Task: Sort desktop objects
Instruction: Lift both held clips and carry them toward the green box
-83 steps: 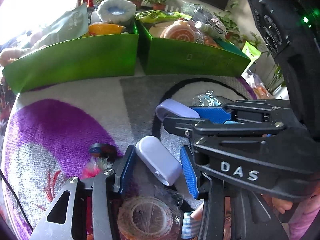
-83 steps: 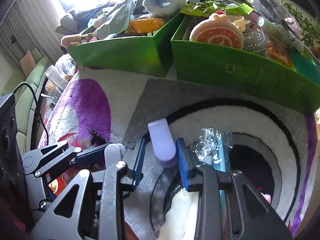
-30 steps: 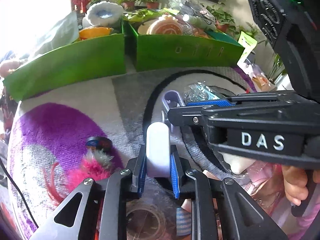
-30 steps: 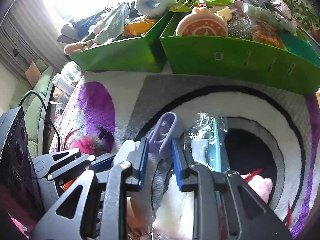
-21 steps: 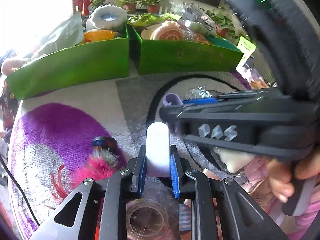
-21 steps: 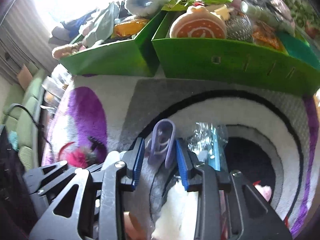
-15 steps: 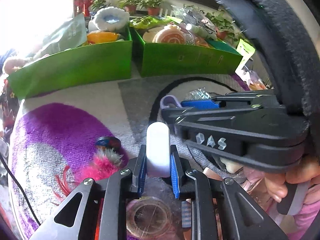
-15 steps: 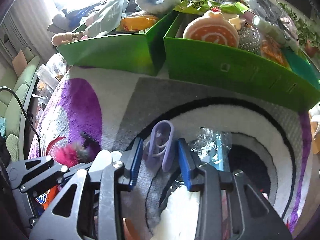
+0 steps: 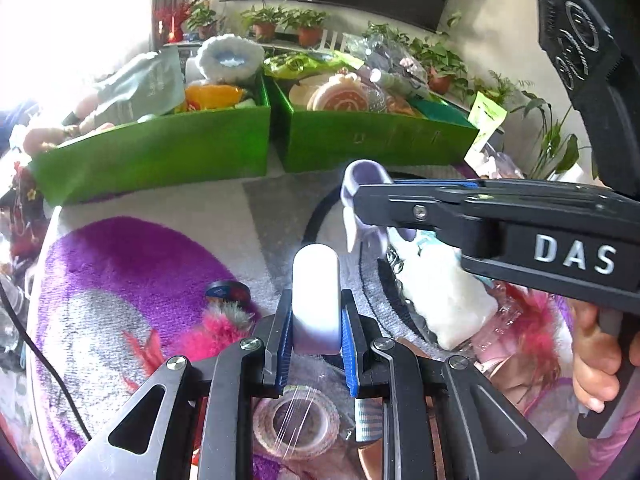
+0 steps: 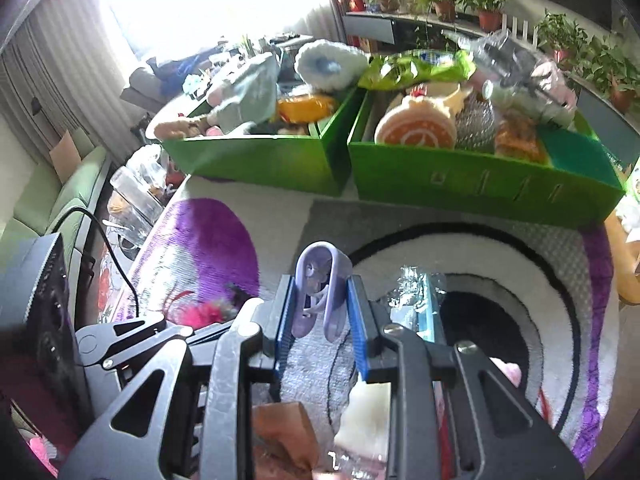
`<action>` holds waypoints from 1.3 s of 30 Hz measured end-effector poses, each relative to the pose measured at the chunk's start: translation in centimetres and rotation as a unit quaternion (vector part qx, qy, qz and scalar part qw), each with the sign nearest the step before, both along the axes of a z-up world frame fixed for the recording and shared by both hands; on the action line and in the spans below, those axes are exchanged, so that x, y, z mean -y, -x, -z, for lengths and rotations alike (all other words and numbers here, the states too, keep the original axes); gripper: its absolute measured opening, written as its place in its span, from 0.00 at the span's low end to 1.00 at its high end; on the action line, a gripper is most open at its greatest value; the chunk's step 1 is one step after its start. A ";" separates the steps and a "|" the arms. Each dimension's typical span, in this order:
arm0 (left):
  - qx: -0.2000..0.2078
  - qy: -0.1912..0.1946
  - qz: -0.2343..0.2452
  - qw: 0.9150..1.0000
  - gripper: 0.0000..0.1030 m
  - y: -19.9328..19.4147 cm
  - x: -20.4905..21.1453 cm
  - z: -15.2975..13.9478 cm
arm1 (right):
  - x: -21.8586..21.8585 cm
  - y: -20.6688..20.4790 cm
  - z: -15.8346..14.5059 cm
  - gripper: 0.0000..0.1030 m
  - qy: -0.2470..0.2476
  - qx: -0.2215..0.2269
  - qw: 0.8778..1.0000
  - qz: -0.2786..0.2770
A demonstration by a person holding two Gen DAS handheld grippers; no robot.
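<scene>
While both green bins [image 10: 480, 192] sit stuffed already, clamping two lilac clips [image 9: 316, 300] above the rug [image 9: 120, 260]: left gripper [image 9: 316, 344] pinching one, right gripper [image 10: 322, 320] squeezing the other [image 10: 320, 292]. Leaving tape roll [image 9: 296, 428], feathers [image 9: 216, 328].

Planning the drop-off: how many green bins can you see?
2, side by side at the rug's far edge: the left green bin with the fluffy white item, the right green bin with the orange swirl toy. Others may be out of frame.
</scene>
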State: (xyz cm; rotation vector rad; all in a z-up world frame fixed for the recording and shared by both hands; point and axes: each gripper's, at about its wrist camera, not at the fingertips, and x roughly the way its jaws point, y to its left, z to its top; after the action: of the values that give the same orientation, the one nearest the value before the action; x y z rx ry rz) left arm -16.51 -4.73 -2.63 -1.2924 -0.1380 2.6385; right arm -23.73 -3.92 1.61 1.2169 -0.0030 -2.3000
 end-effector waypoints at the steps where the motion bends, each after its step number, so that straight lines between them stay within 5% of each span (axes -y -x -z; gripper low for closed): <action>1: -0.003 0.001 -0.001 1.000 0.20 -0.1 0.1 -0.2 | -0.1 -0.3 -0.3 0.25 0.003 -0.004 1.000 -0.001; 23: -0.074 0.025 -0.051 0.996 0.20 1.5 4.9 -7.5 | 2.2 -1.0 -6.2 0.26 0.043 -0.063 0.997 -0.022; 39: -0.095 0.029 -0.068 0.993 0.20 4.9 7.7 -9.9 | 5.5 1.8 -8.2 0.26 0.062 -0.089 0.994 -0.006</action>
State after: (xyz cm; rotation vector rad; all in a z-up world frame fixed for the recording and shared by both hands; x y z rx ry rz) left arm -21.41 -12.44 7.23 -1.0755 -0.1250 2.8837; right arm -25.50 -9.42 9.83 0.9448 -0.0717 -2.3530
